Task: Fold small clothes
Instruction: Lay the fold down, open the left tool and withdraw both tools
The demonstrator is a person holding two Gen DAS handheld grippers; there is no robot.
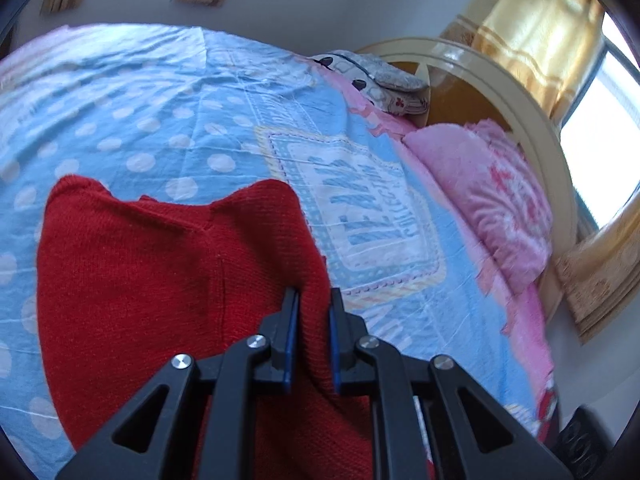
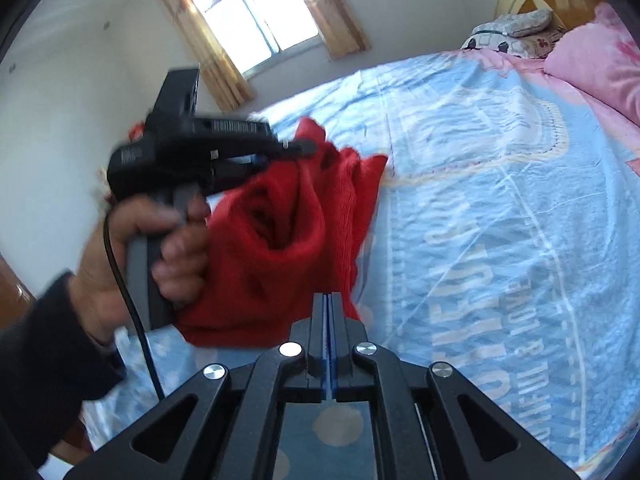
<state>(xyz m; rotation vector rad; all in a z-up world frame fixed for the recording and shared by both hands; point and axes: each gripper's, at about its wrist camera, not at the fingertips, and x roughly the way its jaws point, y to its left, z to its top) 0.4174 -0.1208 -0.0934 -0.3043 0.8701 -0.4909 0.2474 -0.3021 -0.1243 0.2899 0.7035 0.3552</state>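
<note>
A small red knitted sweater point(image 1: 160, 280) hangs bunched above the blue bedspread point(image 1: 160, 100). My left gripper point(image 1: 314, 296) is shut on a thick fold of its edge and holds it up. In the right wrist view the sweater point(image 2: 280, 240) droops in a loose bundle from the left gripper point(image 2: 308, 146), held in a hand at the left. My right gripper point(image 2: 328, 300) has its jaws pressed together right at the sweater's lower edge; I cannot tell if any cloth is pinched between them.
The bedspread point(image 2: 500, 200) is blue with white dots and a printed label. A pink pillow point(image 1: 492, 196) and a grey patterned pillow point(image 1: 384, 76) lie by the curved wooden headboard point(image 1: 500, 80). Curtained windows point(image 2: 256, 4) are behind.
</note>
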